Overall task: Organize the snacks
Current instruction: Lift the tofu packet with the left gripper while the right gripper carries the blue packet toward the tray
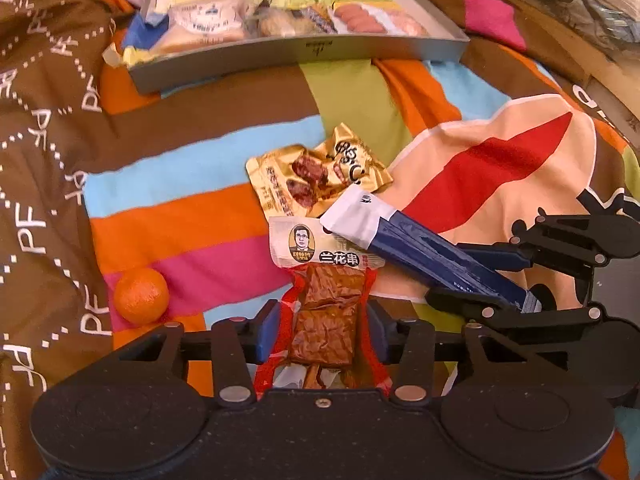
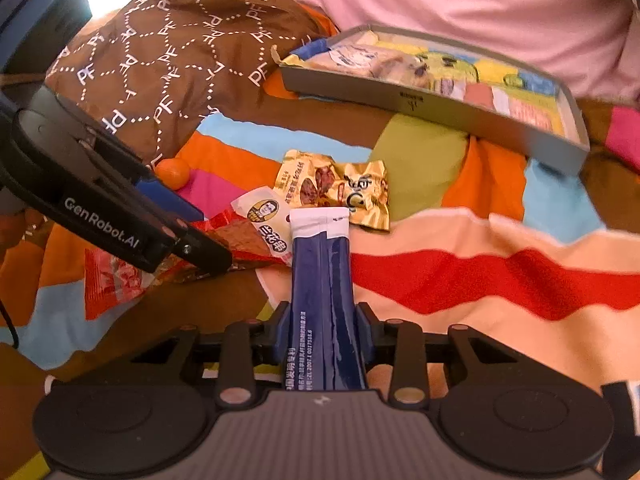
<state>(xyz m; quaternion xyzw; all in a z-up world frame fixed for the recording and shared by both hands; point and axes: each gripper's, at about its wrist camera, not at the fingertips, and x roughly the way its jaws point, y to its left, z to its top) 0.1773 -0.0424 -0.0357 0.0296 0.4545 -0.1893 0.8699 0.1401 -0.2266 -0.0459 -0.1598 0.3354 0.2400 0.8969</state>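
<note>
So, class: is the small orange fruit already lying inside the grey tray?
No, the orange sits on the striped bedcover near the left hand-held gripper, well apart from the tray.

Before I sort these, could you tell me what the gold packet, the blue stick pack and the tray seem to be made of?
Gold packet: likely metallised plastic film; shiny, creased, with bright glints.
Blue stick pack: glossy plastic or foil laminate, judging by streaky reflections and a centre seam.
Tray: probably grey cardboard; matte, thin, straight walls, though thin metal can't be excluded.
</note>
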